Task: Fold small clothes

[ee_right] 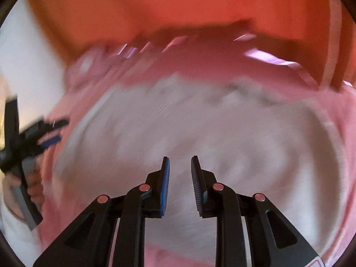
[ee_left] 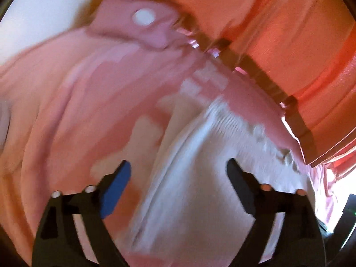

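Note:
A small pink garment [ee_left: 73, 102] with a white panel [ee_left: 200, 166] lies spread out and fills both views; both frames are blurred. A pink tab with a white snap [ee_left: 143, 17] sits at its far edge. My left gripper [ee_left: 178, 171] is open wide just above the cloth, over the edge of the white panel, holding nothing. My right gripper [ee_right: 180, 166] is open with a narrow gap, hovering over the white panel [ee_right: 200, 129]. The left gripper also shows in the right wrist view [ee_right: 47, 133] at the garment's left side.
An orange-red container wall [ee_left: 300, 44] with a dark rim [ee_left: 262, 73] stands right behind the garment; it also shows in the right wrist view [ee_right: 178, 6]. A white surface [ee_left: 44, 11] lies at the far left.

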A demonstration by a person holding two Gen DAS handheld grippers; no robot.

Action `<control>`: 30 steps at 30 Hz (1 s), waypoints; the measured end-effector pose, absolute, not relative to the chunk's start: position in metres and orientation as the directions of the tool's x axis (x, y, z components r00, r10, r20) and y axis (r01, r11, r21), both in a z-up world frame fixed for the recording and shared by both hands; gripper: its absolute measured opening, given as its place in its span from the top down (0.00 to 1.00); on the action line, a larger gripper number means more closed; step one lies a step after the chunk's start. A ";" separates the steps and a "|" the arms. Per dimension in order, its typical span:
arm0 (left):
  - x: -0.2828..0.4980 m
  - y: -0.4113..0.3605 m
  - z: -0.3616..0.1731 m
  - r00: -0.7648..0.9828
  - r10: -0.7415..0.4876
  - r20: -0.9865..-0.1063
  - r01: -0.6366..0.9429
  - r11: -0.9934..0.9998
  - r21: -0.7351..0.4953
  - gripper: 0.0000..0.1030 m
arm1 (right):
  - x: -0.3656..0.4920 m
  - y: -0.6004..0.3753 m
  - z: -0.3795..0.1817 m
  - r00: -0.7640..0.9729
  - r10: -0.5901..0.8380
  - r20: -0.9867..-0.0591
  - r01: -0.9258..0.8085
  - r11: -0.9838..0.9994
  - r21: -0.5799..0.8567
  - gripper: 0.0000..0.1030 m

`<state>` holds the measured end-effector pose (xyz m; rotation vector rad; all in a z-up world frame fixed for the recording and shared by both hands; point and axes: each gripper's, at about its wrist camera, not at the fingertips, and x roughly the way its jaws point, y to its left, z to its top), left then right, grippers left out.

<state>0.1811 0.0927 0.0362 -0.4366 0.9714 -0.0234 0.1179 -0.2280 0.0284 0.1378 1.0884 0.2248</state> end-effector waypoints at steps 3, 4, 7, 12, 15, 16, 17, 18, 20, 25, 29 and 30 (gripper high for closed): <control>0.154 0.105 0.002 0.503 -0.220 -0.836 -0.257 0.885 -0.387 0.14 | 0.117 -0.207 0.005 0.426 0.173 -0.888 -0.138 0.982 0.126 0.79; 0.150 0.105 -0.008 0.487 -0.232 -0.842 -0.269 0.877 -0.397 0.14 | 0.118 -0.205 0.003 0.431 0.165 -0.887 -0.140 0.984 0.115 0.79; 0.145 0.091 -0.005 0.507 -0.178 -0.843 -0.211 0.923 -0.322 0.14 | 0.124 -0.211 0.004 0.420 0.198 -0.886 -0.124 0.979 0.160 0.79; 0.143 0.077 -0.004 0.530 -0.178 -0.829 -0.156 0.941 -0.301 0.57 | 0.122 -0.217 0.002 0.417 0.223 -0.881 -0.106 0.975 0.196 0.79; 0.141 0.079 0.008 0.550 -0.205 -0.810 -0.147 0.931 -0.335 0.78 | 0.117 -0.213 0.006 0.423 0.234 -0.876 -0.094 0.972 0.214 0.79; 0.140 0.076 0.018 0.569 -0.210 -0.795 -0.137 0.929 -0.343 0.79 | 0.117 -0.215 0.006 0.420 0.246 -0.874 -0.086 0.969 0.232 0.79; 0.136 0.072 0.029 0.593 -0.210 -0.777 -0.120 0.931 -0.344 0.80 | 0.118 -0.219 0.007 0.415 0.262 -0.871 -0.079 0.964 0.253 0.79; 0.132 0.064 0.045 0.623 -0.218 -0.751 -0.088 0.935 -0.345 0.80 | 0.117 -0.222 0.009 0.413 0.279 -0.867 -0.068 0.959 0.276 0.79; 0.129 0.042 0.076 0.664 -0.249 -0.705 -0.018 0.937 -0.348 0.81 | 0.118 -0.236 0.016 0.418 0.315 -0.852 -0.030 0.942 0.334 0.79; 0.115 -0.050 0.142 0.715 -0.384 -0.584 0.234 0.919 -0.318 0.81 | 0.106 -0.332 0.057 0.600 0.220 -0.769 0.201 0.889 0.411 0.66; 0.102 -0.136 0.146 0.668 -0.479 -0.569 0.402 0.876 -0.265 0.81 | 0.087 -0.404 0.058 0.641 0.164 -0.750 0.360 0.799 0.482 0.61; 0.100 -0.153 0.140 0.649 -0.492 -0.580 0.425 0.867 -0.260 0.81 | 0.081 -0.421 0.056 0.645 0.159 -0.748 0.391 0.772 0.501 0.60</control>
